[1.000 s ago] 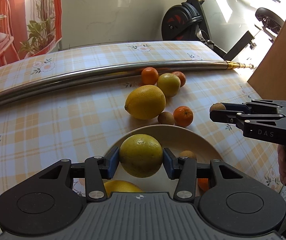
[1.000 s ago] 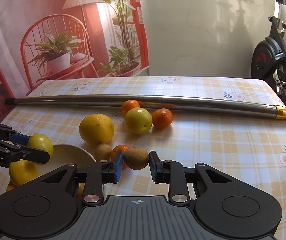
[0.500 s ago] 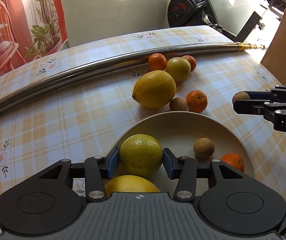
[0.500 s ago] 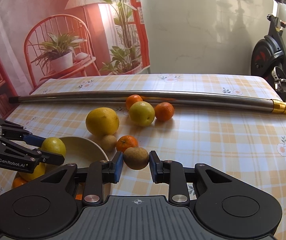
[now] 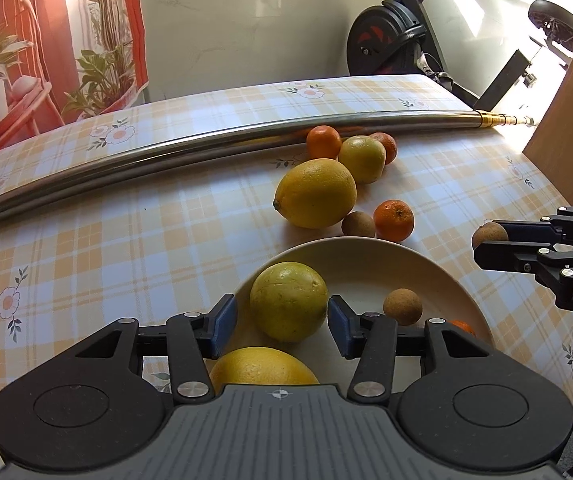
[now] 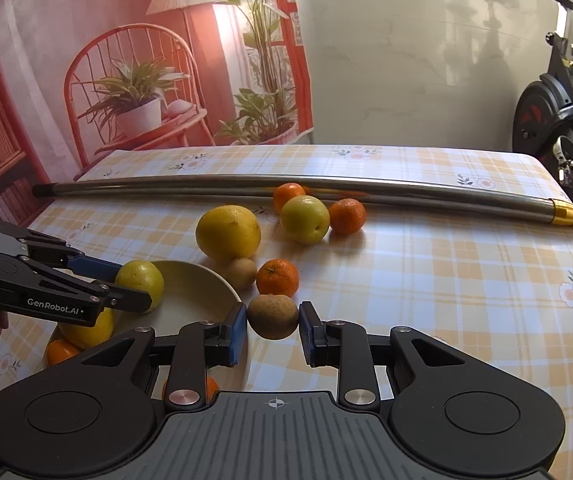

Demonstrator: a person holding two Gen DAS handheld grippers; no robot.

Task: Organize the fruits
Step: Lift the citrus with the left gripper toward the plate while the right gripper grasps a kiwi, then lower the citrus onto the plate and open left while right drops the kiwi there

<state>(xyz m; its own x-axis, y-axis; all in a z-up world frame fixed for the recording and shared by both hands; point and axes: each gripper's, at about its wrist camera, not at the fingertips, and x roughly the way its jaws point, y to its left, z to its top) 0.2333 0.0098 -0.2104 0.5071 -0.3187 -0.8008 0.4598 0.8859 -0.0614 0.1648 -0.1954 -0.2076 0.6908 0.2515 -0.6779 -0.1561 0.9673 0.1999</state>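
Checked table [image 5: 126, 220] under both claws; left claw [image 5: 282, 316] parted around the yellow-green fruit [image 5: 288, 301] in the bowl [image 5: 438, 268] — withdraw straight; right claw [image 6: 272, 322] clamps a brown fruit [image 6: 272, 317] — lower before releasing.

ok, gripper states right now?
Left gripper: open around the yellow-green citrus in the bowl.
Right gripper: shut on a kiwi.

The bench [image 6: 446, 264] has a cloth with yellow and white squares and little flowers. A long shiny metal pole [image 6: 406, 192] lies across it. Behind it hangs a red picture sheet [image 6: 126, 60] showing a chair, plants and a lamp. Next to that is a pale wall [image 6: 426, 60]. A black exercise bike [image 5: 398, 40] stands in bright sun. A brown wooden board [image 5: 566, 112] stands on the right.
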